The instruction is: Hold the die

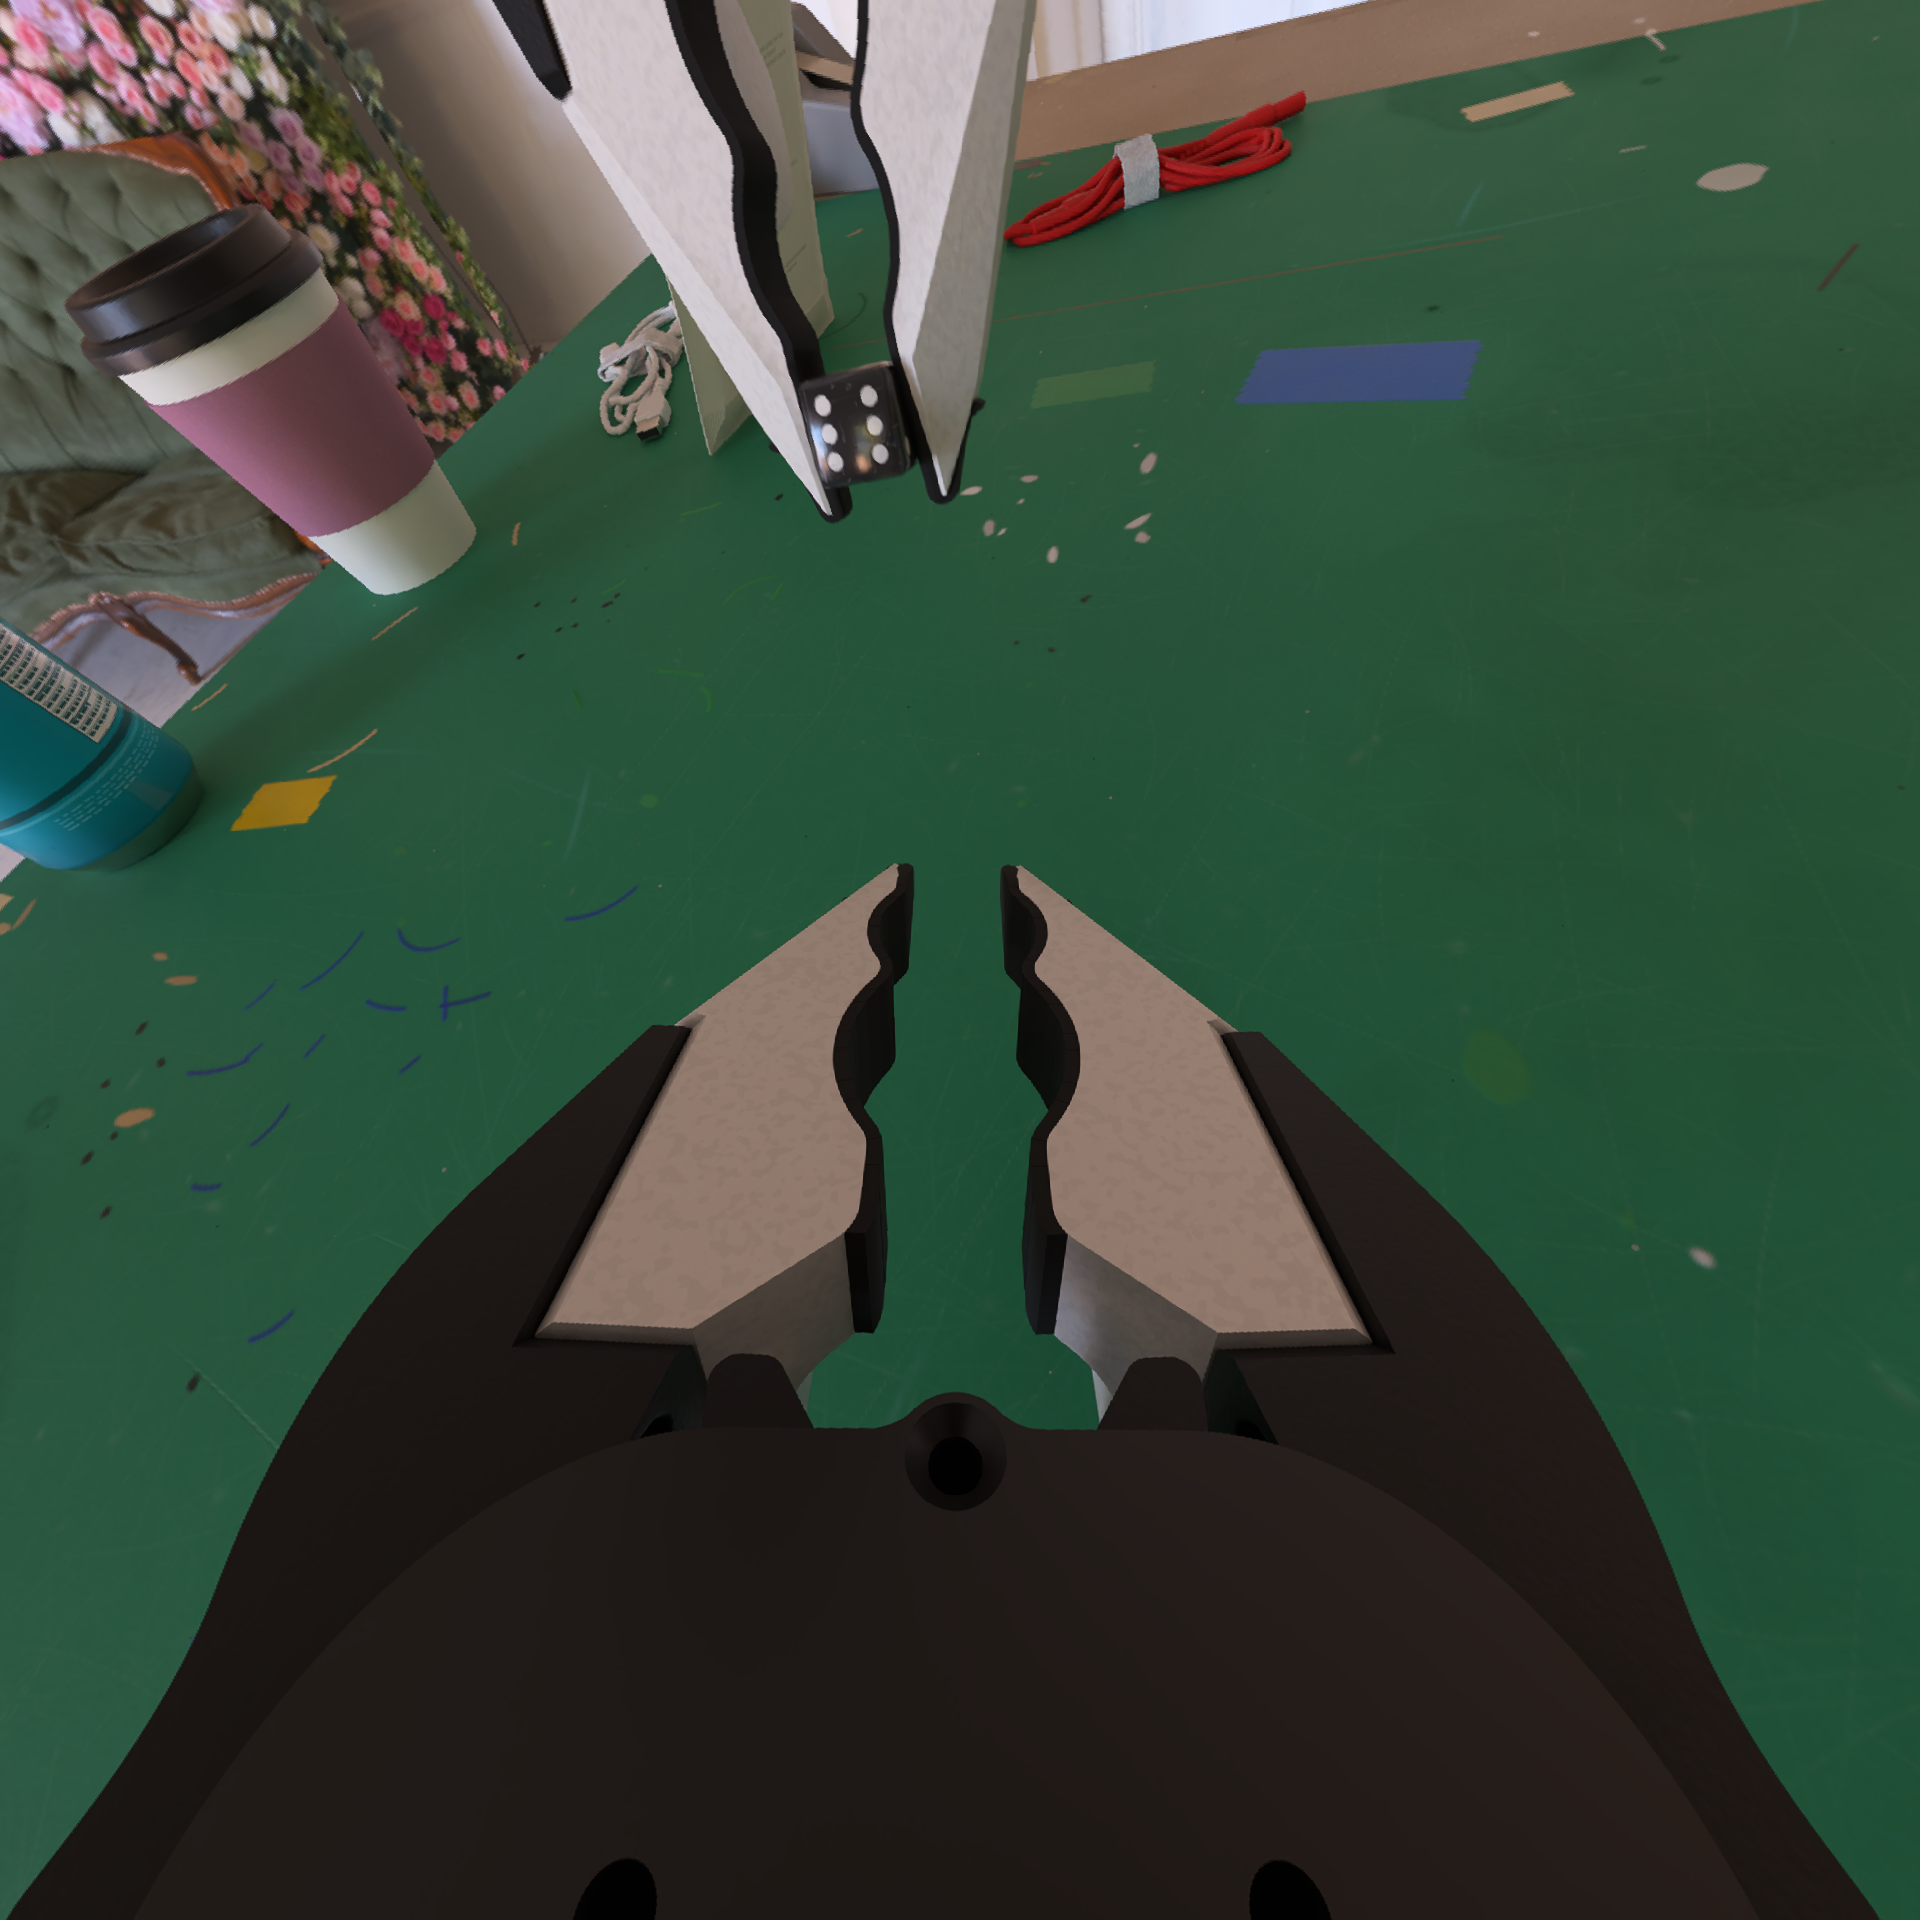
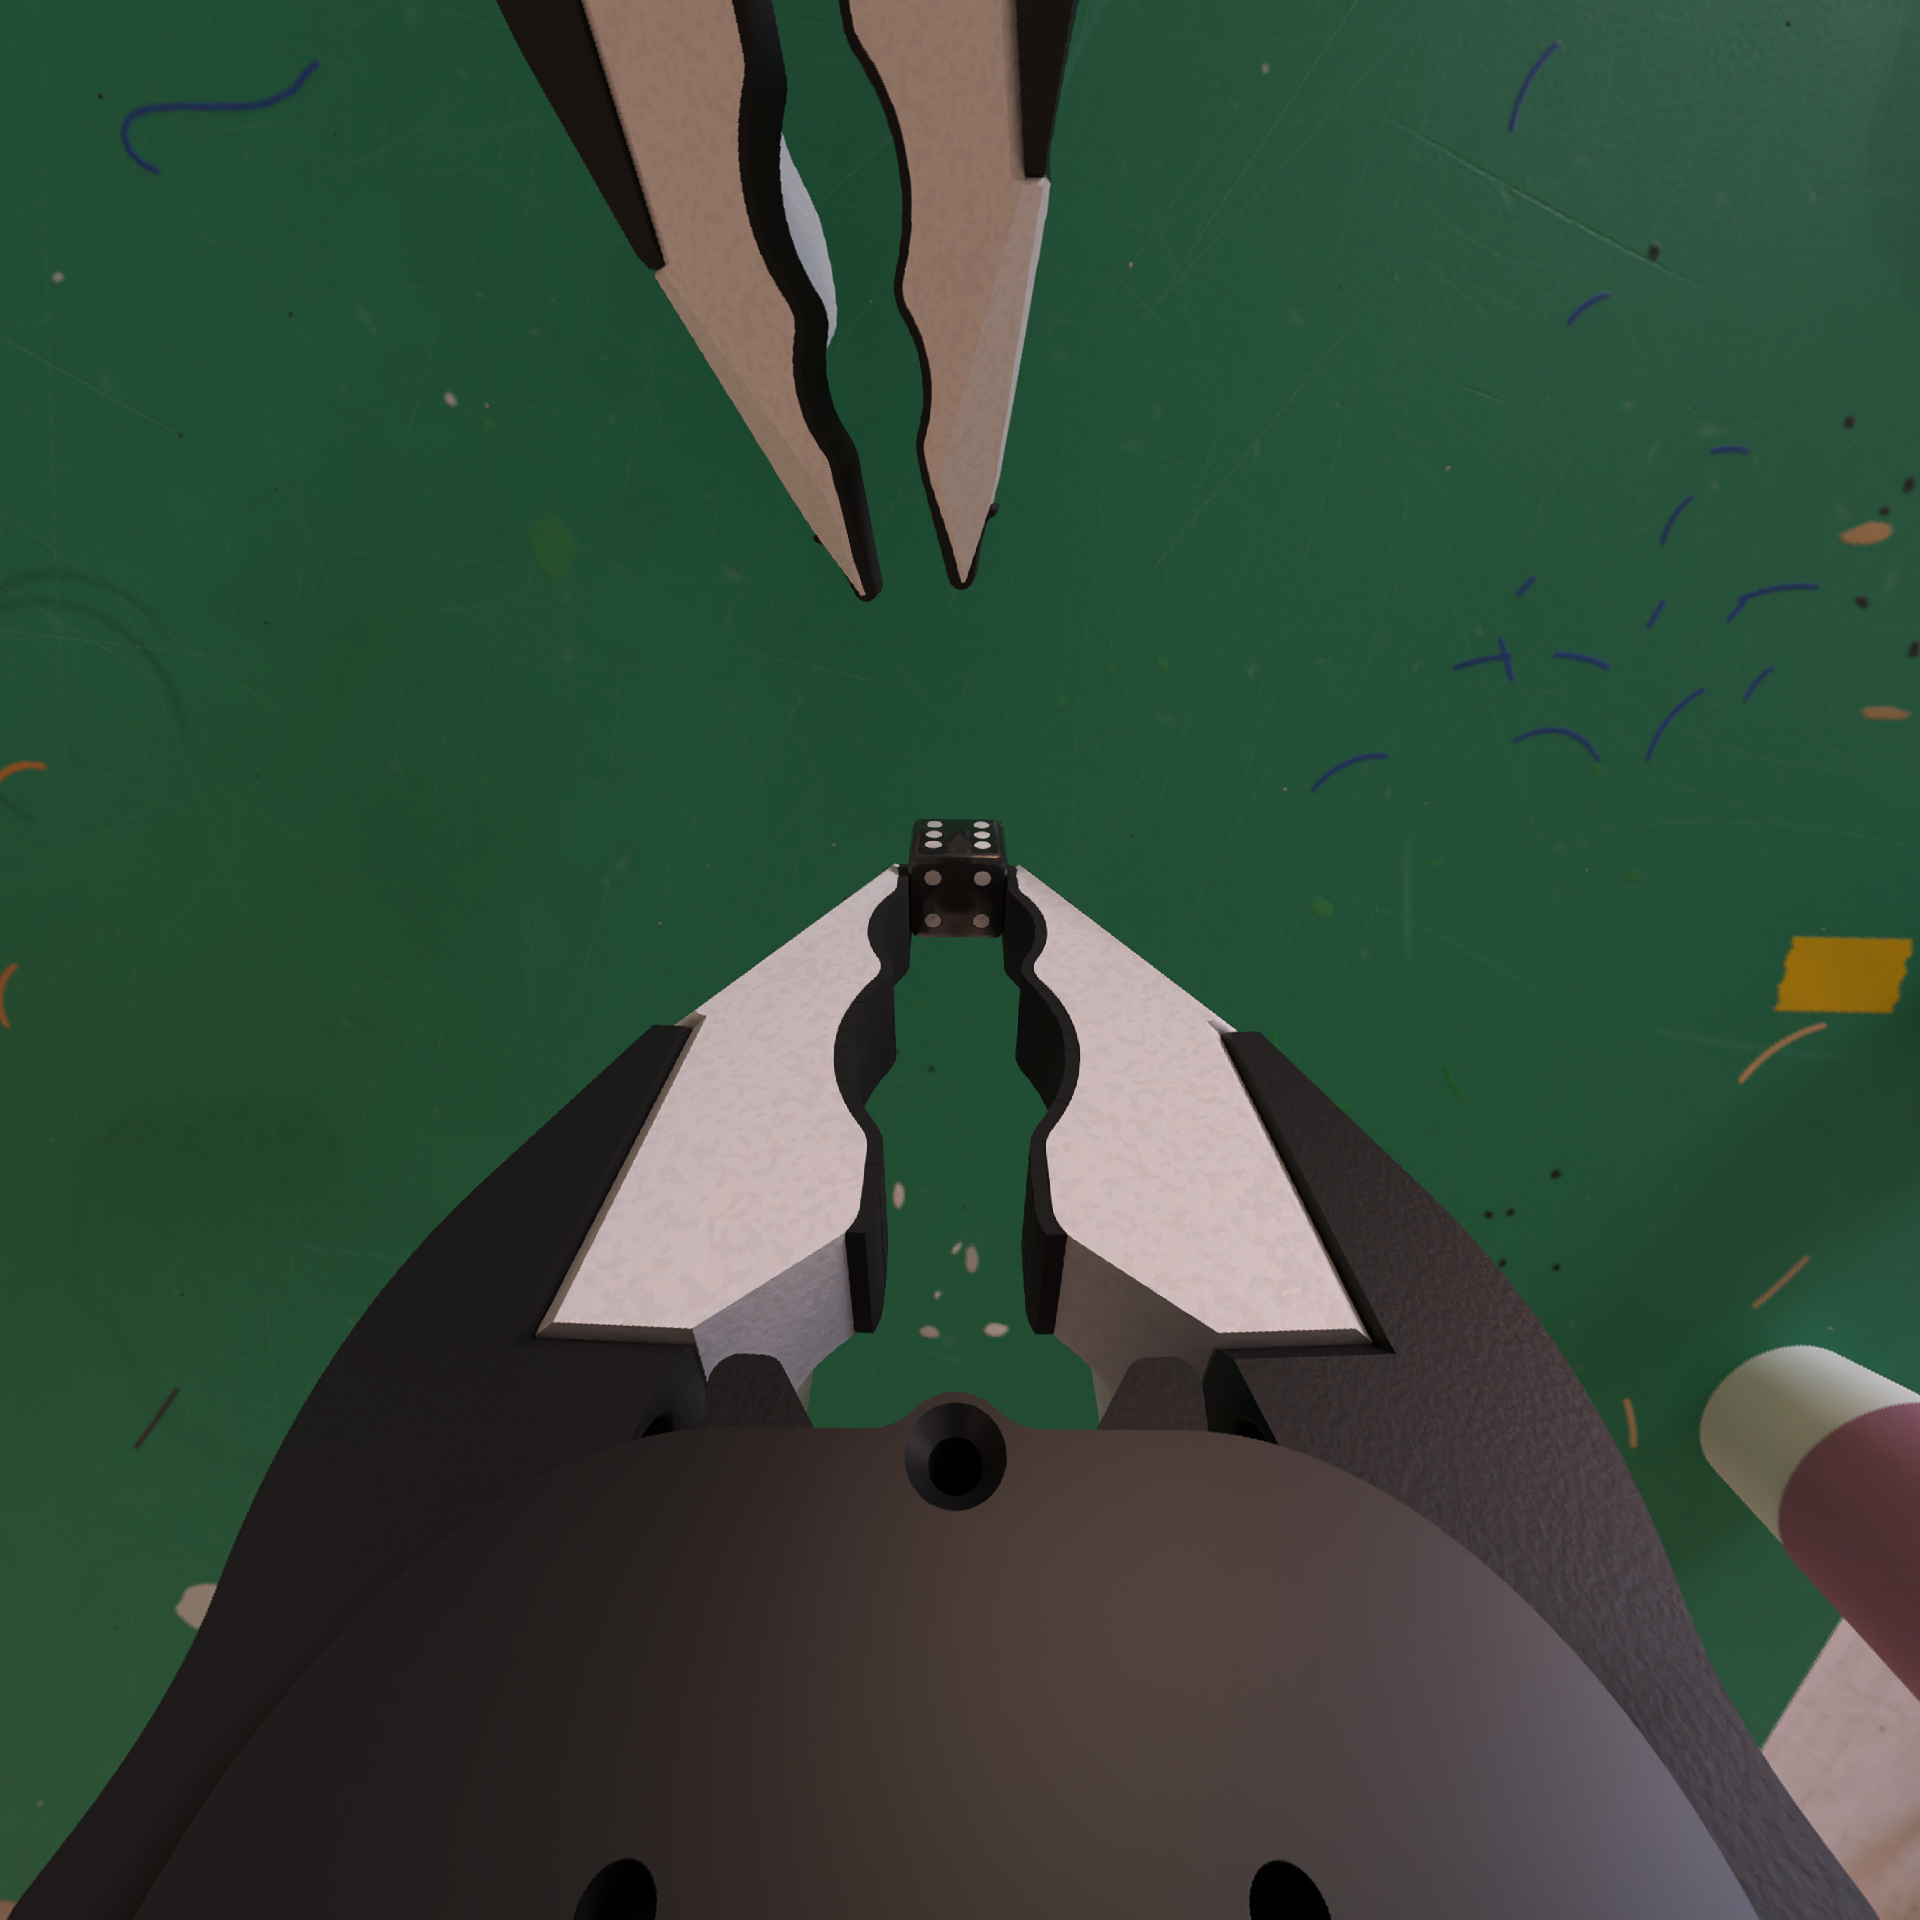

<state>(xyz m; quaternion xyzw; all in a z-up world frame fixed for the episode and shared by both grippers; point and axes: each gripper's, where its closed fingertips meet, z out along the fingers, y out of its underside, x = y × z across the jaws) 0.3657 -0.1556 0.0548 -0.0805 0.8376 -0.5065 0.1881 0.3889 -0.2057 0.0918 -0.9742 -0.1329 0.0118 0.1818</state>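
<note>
A small black die with white pips is pinched between the fingertips of my right gripper, just above the green table. In the left wrist view the same die sits between the right gripper's tips, which point down at the table. My left gripper is empty, its fingers a narrow gap apart, and it faces the die from a distance. It shows from the front in the right wrist view.
A coffee cup with a mauve sleeve and black lid and a teal bottle stand at the table's left edge. A white cable, a red rope bundle, blue tape and yellow tape lie on the table.
</note>
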